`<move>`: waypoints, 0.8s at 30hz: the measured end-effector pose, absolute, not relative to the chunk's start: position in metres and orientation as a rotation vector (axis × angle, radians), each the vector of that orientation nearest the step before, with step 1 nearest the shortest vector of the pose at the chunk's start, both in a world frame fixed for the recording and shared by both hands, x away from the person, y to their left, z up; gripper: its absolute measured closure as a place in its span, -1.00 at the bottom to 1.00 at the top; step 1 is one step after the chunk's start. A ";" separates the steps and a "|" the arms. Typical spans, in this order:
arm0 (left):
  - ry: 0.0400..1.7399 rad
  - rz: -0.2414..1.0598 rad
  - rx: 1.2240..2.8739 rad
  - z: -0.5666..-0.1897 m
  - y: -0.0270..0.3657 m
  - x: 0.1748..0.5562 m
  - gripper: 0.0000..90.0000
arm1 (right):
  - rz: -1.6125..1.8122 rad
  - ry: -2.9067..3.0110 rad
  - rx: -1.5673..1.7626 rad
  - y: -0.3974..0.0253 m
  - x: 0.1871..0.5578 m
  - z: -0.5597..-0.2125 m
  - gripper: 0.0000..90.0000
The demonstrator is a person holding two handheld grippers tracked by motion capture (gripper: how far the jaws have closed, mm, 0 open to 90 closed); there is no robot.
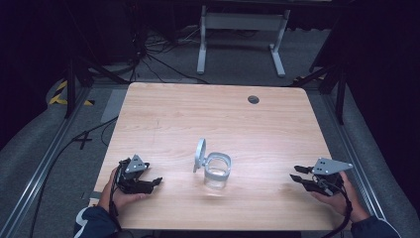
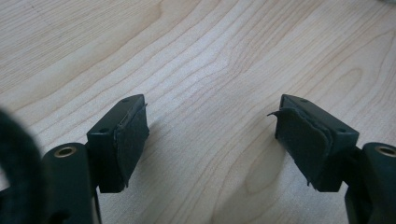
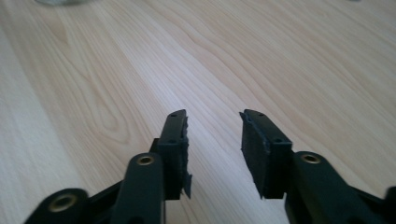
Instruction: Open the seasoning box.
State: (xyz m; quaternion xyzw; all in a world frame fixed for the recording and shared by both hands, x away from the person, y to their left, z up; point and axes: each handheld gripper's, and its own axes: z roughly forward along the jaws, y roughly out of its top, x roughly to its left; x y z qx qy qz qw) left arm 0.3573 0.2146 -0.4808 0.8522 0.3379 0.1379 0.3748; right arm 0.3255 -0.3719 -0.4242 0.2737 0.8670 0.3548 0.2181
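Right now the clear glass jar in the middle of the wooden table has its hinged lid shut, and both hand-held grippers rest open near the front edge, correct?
Not quite. The high view shows the clear glass jar with its hinged lid swung open, standing upright beside the rim. The rest holds: it stands mid-table, and the left hand-held gripper and right hand-held gripper rest open near the front edge.

A clear glass jar [image 1: 218, 171] with its round hinged lid [image 1: 199, 154] swung up stands on the pale wooden table [image 1: 188, 114], between the left gripper [image 1: 157, 181] and the right gripper [image 1: 294, 173], apart from both. A small dark round hole [image 1: 253, 99] sits in the tabletop far ahead of the right gripper. Beyond the table, a white metal stand [image 1: 242, 29] and black cables [image 1: 153, 54] lie on the grey floor [image 1: 237, 64].
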 end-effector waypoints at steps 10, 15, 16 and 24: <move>0.870 0.344 2.181 -0.481 0.215 0.357 -0.43 | 0.984 2.400 0.923 -0.409 0.319 -0.459 -0.10; 0.871 0.343 2.178 -0.481 0.216 0.356 -0.43 | 1.041 2.368 0.979 -0.417 0.314 -0.466 -0.29; 0.868 0.348 2.182 -0.481 0.217 0.356 -0.44 | 1.049 2.367 1.002 -0.418 0.314 -0.466 -0.34; 0.878 0.365 2.181 -0.481 0.217 0.354 -0.45 | 1.040 2.360 1.033 -0.418 0.316 -0.467 -0.42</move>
